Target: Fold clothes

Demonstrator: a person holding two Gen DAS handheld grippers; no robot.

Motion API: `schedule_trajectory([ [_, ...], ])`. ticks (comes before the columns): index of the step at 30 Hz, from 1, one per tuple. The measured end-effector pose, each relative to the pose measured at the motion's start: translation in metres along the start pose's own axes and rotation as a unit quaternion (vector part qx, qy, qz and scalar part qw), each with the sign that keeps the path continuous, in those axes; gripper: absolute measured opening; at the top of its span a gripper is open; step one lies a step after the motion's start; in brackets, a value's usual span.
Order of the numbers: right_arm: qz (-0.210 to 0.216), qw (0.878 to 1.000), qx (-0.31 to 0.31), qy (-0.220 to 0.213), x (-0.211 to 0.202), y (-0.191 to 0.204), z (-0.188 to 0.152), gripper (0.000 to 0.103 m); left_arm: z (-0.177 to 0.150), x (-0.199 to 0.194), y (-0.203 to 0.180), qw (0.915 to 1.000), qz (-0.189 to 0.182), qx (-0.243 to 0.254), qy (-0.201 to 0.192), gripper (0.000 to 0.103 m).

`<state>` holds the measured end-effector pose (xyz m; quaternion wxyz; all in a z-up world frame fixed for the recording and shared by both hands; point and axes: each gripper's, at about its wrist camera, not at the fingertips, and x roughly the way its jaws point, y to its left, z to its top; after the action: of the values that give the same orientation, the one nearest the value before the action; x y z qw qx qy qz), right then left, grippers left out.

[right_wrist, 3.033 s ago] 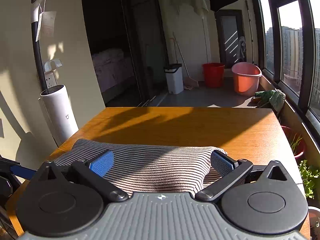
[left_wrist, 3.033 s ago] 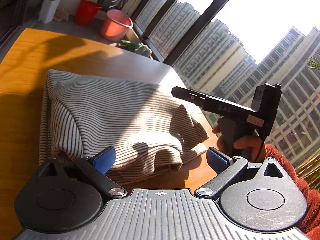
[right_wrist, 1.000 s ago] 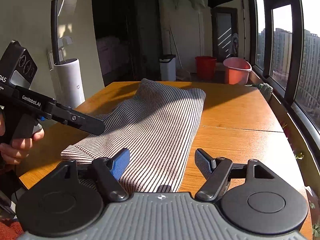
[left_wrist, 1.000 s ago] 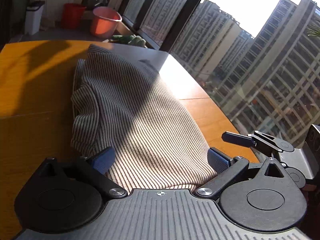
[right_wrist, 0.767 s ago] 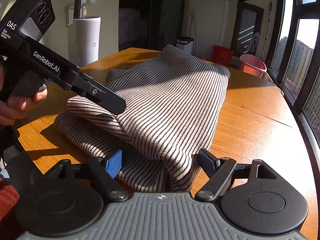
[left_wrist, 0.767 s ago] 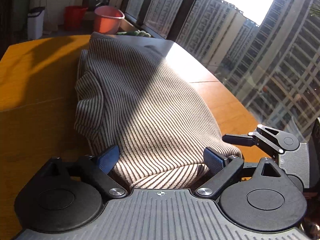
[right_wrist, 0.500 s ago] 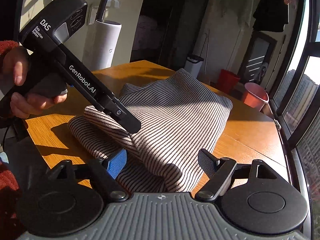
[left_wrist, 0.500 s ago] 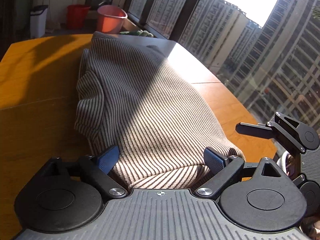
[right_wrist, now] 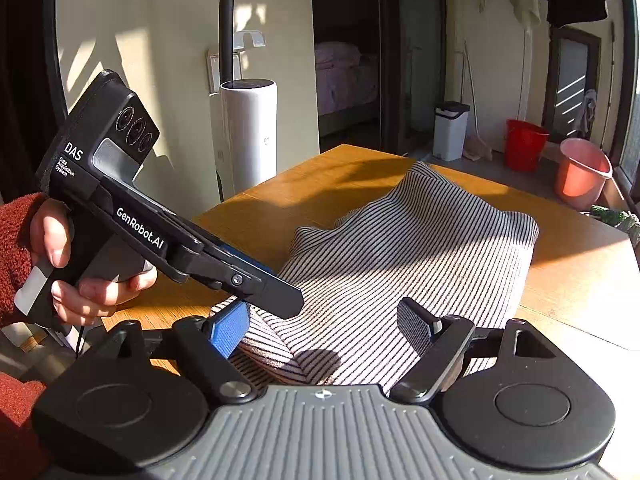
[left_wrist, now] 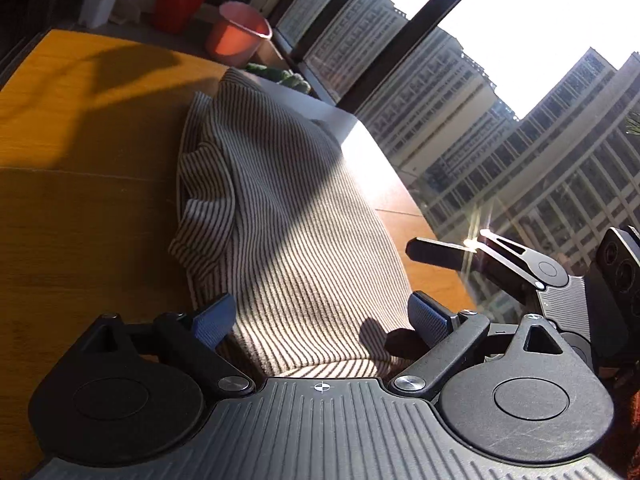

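Mostly done: striped garment (right_wrist: pixel 420 248) lies folded in a long bundle on the surface (left_wrist: pixel 80 208); left gripper (left_wrist: pixel 320 316) and right gripper (right_wrist: pixel 324 326) both wide, empty; final fold likely left.

Words on the left gripper

In the right wrist view, the left gripper (right_wrist: pixel 280 300) has white words on its black body. Near the top, by the three round lenses, it says "DAS", with tiny words under it that read "Data Acquisition System". Along the long arm it says "GenRobot.AI". No other words can be read.
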<state>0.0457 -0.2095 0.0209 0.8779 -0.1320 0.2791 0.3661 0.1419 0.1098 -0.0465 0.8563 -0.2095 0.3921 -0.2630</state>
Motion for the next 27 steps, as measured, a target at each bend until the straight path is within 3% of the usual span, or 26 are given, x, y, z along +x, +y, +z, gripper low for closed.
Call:
schedule_trajectory([
  [4, -0.010, 1.000, 0.009, 0.006, 0.034, -0.034, 0.034, 0.080, 0.012, -0.019, -0.004, 0.9984, 0.023, 0.025, -0.046, 0.096],
  [7, -0.012, 0.994, 0.103, -0.012, 0.061, -0.081, 0.056, 0.074, 0.007, -0.022, -0.012, 0.9969, 0.033, 0.053, -0.048, 0.096],
  [9, -0.027, 0.986, 0.161, -0.019, 0.083, -0.108, 0.066, 0.051, 0.000, -0.015, -0.020, 0.9970, 0.006, 0.070, -0.032, 0.097],
  [11, -0.029, 0.978, 0.208, -0.010, 0.113, -0.128, 0.072, 0.046, -0.007, -0.001, -0.026, 0.9963, -0.022, 0.083, -0.006, 0.097],
  [14, -0.057, 0.978, 0.192, 0.050, 0.162, -0.132, 0.064, 0.043, -0.023, 0.023, -0.031, 0.9946, -0.025, 0.094, 0.034, 0.098],
  [16, -0.069, 0.984, 0.161, 0.039, 0.169, -0.128, 0.059, 0.045, -0.035, 0.032, -0.031, 0.9936, -0.016, 0.104, 0.041, 0.099],
  [19, -0.086, 0.982, 0.159, 0.051, 0.166, -0.123, 0.064, 0.045, -0.047, 0.032, -0.039, 0.9888, -0.007, 0.146, 0.029, 0.102],
  [20, -0.101, 0.984, 0.135, 0.056, 0.162, -0.114, 0.067, 0.048, -0.049, 0.033, -0.041, 0.9878, -0.004, 0.153, 0.027, 0.103],
  [22, -0.108, 0.988, 0.100, 0.049, 0.143, -0.099, 0.065, 0.065, -0.051, 0.033, -0.042, 0.9882, 0.001, 0.152, 0.023, 0.103],
  [23, -0.105, 0.990, 0.088, 0.040, 0.132, -0.093, 0.063, 0.083, -0.051, 0.031, -0.040, 0.9894, 0.000, 0.143, 0.021, 0.103],
  [27, -0.095, 0.993, 0.071, 0.020, 0.078, -0.073, 0.041, 0.102, -0.047, 0.027, -0.025, 0.9964, -0.030, 0.079, 0.010, 0.103],
])
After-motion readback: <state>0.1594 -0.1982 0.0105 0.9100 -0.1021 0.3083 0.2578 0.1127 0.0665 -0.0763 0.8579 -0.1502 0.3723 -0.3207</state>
